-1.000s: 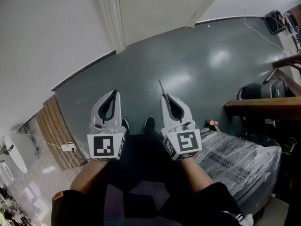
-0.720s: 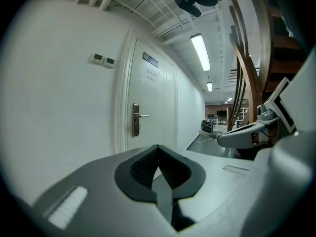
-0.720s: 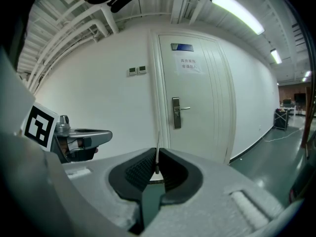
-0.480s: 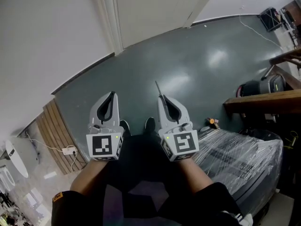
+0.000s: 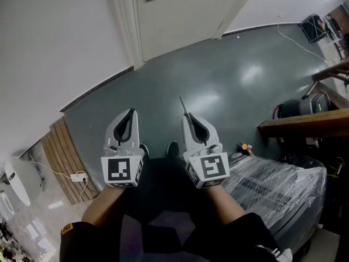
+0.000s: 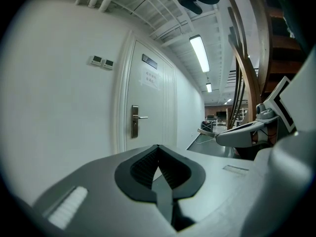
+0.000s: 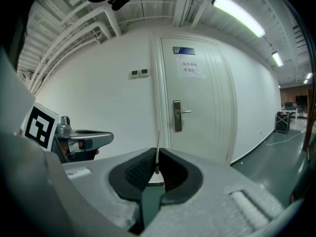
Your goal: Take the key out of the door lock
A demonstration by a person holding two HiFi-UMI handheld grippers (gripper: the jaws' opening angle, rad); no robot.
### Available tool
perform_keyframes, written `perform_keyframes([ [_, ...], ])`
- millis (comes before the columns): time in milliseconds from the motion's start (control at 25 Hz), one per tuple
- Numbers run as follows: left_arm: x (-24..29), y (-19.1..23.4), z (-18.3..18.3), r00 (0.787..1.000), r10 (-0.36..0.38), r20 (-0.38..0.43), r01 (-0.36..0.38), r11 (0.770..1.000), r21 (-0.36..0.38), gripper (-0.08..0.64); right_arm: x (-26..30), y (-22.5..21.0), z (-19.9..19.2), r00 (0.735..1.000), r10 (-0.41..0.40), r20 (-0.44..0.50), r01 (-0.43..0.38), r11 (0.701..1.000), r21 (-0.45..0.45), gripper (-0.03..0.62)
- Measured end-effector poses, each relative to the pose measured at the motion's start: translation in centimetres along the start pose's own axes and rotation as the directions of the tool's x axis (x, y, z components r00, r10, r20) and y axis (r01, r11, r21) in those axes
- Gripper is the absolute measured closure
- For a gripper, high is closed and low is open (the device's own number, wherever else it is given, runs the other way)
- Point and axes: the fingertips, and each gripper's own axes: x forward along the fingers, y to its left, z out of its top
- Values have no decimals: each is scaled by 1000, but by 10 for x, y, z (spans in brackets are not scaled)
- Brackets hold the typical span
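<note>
1. Left hand-held gripper [image 5: 130, 113]: held low in front of the person, jaws closed together, nothing between them in its own view.
2. Right hand-held gripper [image 5: 188, 118]: level with the left one and near it, jaws clamped on the key.
3. Key [image 5: 182, 105]: a thin metal blade pinched between the ribbed pads. It sticks out past the right jaw tips toward the door and is well apart from the lock.
4. Shoe [image 5: 173, 147]: dark toe between the two grippers, on the floor.
5. Floor [image 5: 229, 75]: smooth grey-green, with pale light reflections.
6. Plastic-wrapped bundle [image 5: 275, 187]: at the person's right, beside a wooden shelf [image 5: 305, 123].
7. Slatted wooden panel [image 5: 64, 154]: at the person's left, with a white plug [image 5: 79, 176] and cable just beside it.
8. Door [image 7: 197, 98]: white and closed, set in the white wall ahead.
9. Door lock [image 7: 177, 116]: a metal plate with a lever handle, on the door's left edge.
</note>
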Motion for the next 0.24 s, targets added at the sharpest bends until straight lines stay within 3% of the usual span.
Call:
perform_keyframes([
  [240, 2, 7, -4, 1000, 10, -5, -10, 1000, -2, 543, 9, 4, -2, 1000, 16, -10, -16, 1000, -2, 578],
])
